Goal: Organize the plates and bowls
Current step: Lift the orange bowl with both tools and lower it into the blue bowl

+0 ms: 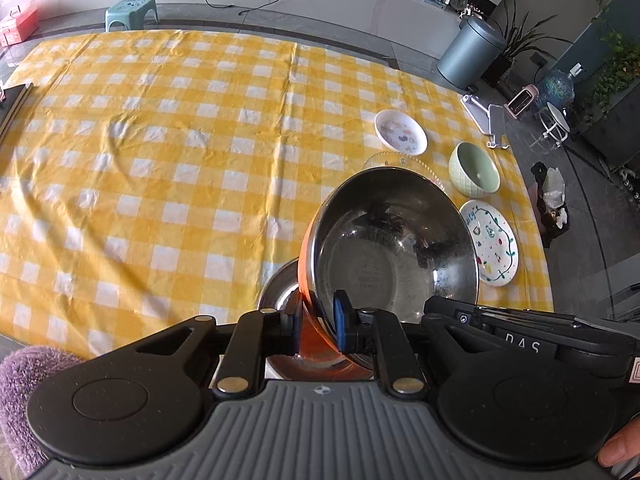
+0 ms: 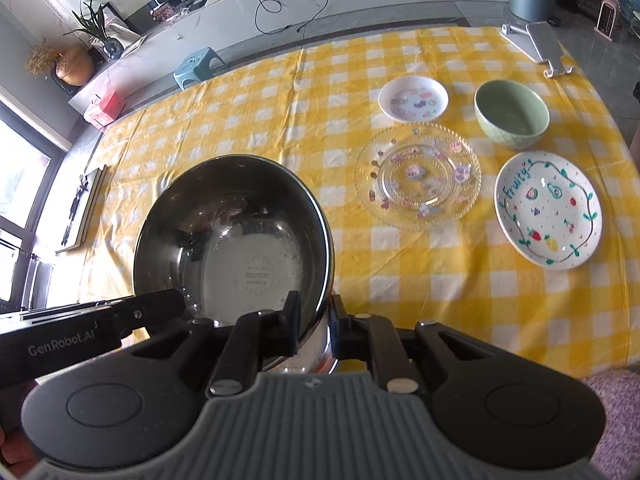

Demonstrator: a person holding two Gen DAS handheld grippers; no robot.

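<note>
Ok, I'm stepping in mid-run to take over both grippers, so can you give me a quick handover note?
Left gripper: fingers shut on the rim of the steel bowl, held tilted.
Right gripper: fingers shut on a steel bowl rim too; whether it is the same bowl is unclear.
On the checked cloth, all apart: small white plate, glass plate, green bowl, Fruity plate.
Done: nothing stacked.
Left: set the bowl down, group bowls and plates.

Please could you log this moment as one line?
left gripper: shut on rim of round steel bowl | right gripper: likewise | bowl: tilted
</note>
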